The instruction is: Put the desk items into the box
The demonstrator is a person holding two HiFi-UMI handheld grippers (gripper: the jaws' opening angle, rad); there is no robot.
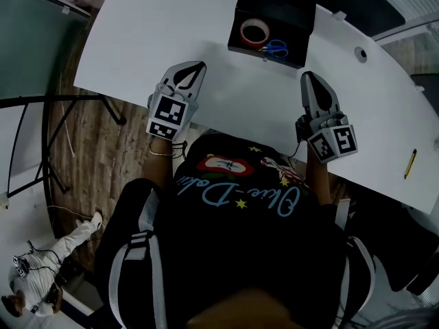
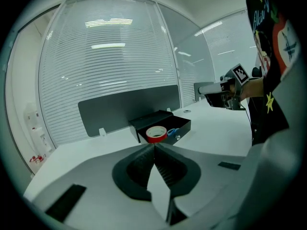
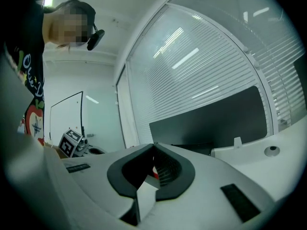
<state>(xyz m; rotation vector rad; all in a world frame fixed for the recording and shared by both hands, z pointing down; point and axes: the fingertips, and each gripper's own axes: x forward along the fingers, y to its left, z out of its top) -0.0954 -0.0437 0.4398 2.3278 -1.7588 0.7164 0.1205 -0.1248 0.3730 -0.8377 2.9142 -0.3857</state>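
As head view alone shows, yellow pencil [image 1: 409, 164] lies near desk [image 1: 171, 33] edge.

Black T-shirt [image 1: 240, 252], light-blue script lettering across it, red-and-green graphic beside that, a few small yellow stars. Grey-white straps [image 1: 158, 279] over both shoulders. Thin bangle [image 1: 162, 153] at the left wrist. Left gripper [image 1: 199, 66] and right gripper [image 1: 306, 75]: pale grey shells, black ribbed jaws, each carrying a cube [image 1: 168, 118] with black-and-white square markers. Thin black cable [image 1: 297, 142] runs off the right one
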